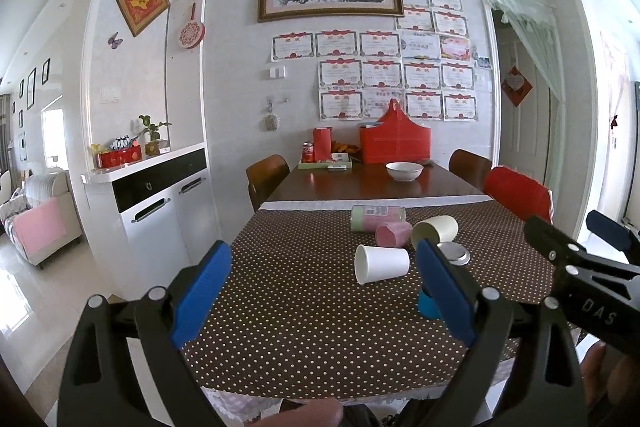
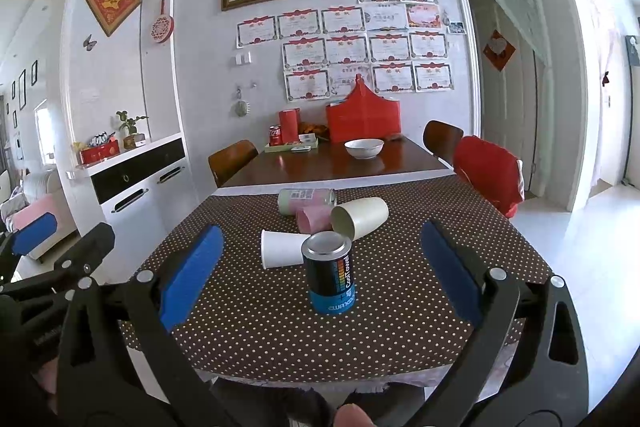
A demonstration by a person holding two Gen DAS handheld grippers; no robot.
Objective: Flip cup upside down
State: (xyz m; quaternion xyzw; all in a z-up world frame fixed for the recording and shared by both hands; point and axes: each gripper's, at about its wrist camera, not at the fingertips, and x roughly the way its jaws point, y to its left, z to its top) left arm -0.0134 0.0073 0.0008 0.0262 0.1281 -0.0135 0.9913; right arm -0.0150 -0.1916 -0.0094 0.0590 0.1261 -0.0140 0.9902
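A white paper cup (image 1: 382, 264) (image 2: 282, 249) lies on its side on the dotted cloth, mouth facing left. Behind it a cream cup (image 1: 435, 230) (image 2: 360, 218) and a pink cup (image 1: 394, 233) (image 2: 314, 218) also lie on their sides. My left gripper (image 1: 323, 246) is open above the near part of the table, short of the white cup and holding nothing. My right gripper (image 2: 321, 230) is open too, with an upright black and blue can (image 2: 330, 275) standing beyond its fingers, untouched. Each gripper shows at the edge of the other's view (image 1: 576, 227) (image 2: 64, 237).
A green and pink tube (image 1: 378, 217) lies behind the cups. The brown dotted cloth (image 2: 280, 327) covers the near half of the table. On the far wooden half sit a white bowl (image 2: 364, 148), red bags and a tray. Chairs flank the table; a white sideboard (image 1: 160, 203) stands left.
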